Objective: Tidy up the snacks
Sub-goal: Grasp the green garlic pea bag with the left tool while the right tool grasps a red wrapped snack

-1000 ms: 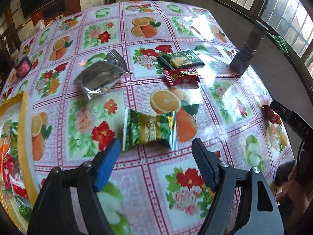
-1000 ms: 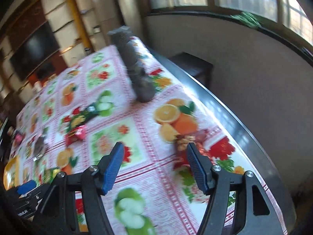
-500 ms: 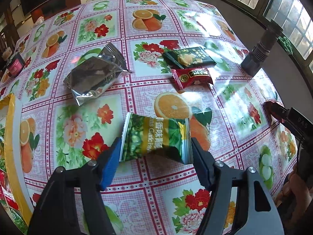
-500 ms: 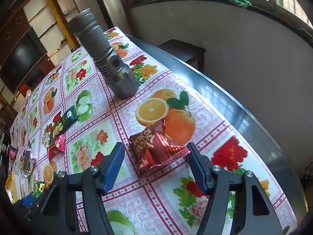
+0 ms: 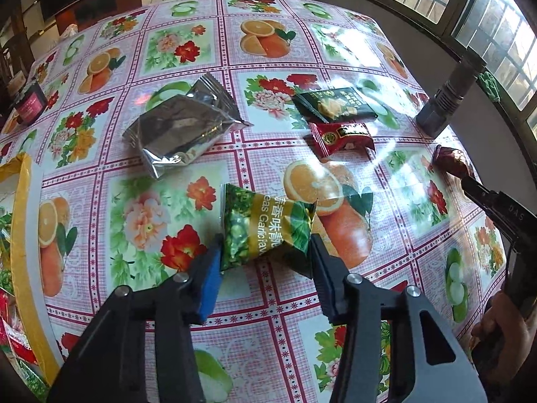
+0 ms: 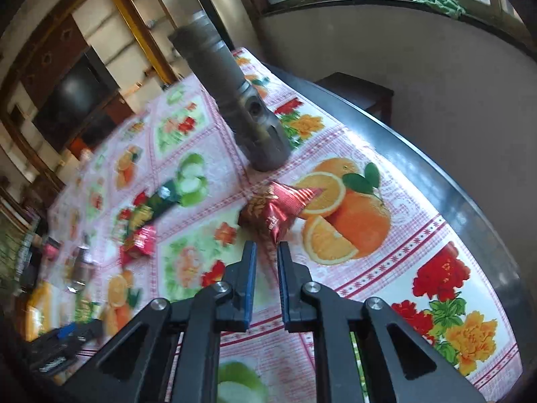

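My left gripper (image 5: 265, 252) is shut on a green garlic-pea snack packet (image 5: 265, 228), held between the blue pads. A silver packet (image 5: 183, 131), a dark green packet (image 5: 335, 104) and a red packet (image 5: 342, 136) lie on the flowered tablecloth beyond. My right gripper (image 6: 267, 252) has its jaws nearly closed on the lower tip of a red wrapped snack (image 6: 278, 205), which is lifted just in front of the fingertips. That snack and gripper also show at the right edge of the left wrist view (image 5: 451, 163).
A grey flashlight (image 6: 231, 97) stands upright by the table's dark right edge (image 6: 453, 181), also seen in the left wrist view (image 5: 448, 99). A yellow-rimmed tray (image 5: 25, 235) holding snacks is at the left. A small dark jar (image 5: 30, 102) stands far left.
My left gripper closed on the green packet. My right gripper closed on the red snack's tip and raised it off the cloth.
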`<state>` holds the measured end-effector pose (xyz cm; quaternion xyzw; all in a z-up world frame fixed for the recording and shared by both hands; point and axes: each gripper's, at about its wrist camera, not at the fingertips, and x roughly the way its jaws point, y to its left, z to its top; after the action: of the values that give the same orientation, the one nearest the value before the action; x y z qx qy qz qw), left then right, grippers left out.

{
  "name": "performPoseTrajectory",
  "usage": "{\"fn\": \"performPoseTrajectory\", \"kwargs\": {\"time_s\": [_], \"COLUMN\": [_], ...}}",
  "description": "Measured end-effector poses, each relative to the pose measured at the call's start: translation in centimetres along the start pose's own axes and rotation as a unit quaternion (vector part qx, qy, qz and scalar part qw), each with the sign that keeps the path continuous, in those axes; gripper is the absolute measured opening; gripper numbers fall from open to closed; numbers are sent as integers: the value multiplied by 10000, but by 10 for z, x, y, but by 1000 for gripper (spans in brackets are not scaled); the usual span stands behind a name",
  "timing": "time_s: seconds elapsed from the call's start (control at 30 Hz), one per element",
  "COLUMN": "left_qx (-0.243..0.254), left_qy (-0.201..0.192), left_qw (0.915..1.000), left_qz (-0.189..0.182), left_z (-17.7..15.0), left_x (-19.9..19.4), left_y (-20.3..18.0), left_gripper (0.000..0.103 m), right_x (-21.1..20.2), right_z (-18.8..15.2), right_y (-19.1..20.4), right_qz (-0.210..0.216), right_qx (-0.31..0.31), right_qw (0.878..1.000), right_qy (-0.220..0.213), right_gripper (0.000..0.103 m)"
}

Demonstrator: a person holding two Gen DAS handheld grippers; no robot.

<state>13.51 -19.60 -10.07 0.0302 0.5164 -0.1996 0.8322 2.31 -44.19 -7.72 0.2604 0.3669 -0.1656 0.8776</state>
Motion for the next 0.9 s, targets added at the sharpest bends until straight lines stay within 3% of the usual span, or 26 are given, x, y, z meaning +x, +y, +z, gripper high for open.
{"fn": "performPoseTrajectory", "kwargs": {"time_s": [0.13, 0.17, 0.2, 0.27, 0.57, 0.6, 0.7, 0.9], "left_qx": [-35, -50, -67, -99, -208, -209, -230, -247], "left_qy": [0, 7, 11, 10, -13, -15, -28, -85], "left_qw": [10000, 10000, 10000, 9999, 9996, 9996, 9995, 9994], "left_qz": [-22, -41, -49, -62, -196, -205, -220, -244], "left_z": [-1, -2, -3, -3, -4, -4, -5, -9], "left_x": [-2, -2, -3, -5, -14, -15, -18, -26], "left_y": [2, 4, 5, 6, 12, 12, 14, 14], "left_gripper": [48, 48, 48, 48, 48, 48, 48, 48], "right_x": [-10, -10, -8, 0, 50, 50, 45, 26], "right_z": [5, 7, 10, 17, 35, 35, 34, 28], "right_y": [0, -1, 0, 5, 16, 16, 13, 26], "right_qz": [-208, -306, -323, -350, -660, -574, -354, 94], "right_qx": [132, 153, 145, 17, -366, -376, -341, -551], "right_qw": [9994, 9990, 9990, 9990, 9971, 9976, 9988, 9984], "right_qy": [-261, -278, -278, -272, 124, 135, 53, -66], "right_gripper": [16, 28, 50, 60, 56, 45, 37, 36]}}
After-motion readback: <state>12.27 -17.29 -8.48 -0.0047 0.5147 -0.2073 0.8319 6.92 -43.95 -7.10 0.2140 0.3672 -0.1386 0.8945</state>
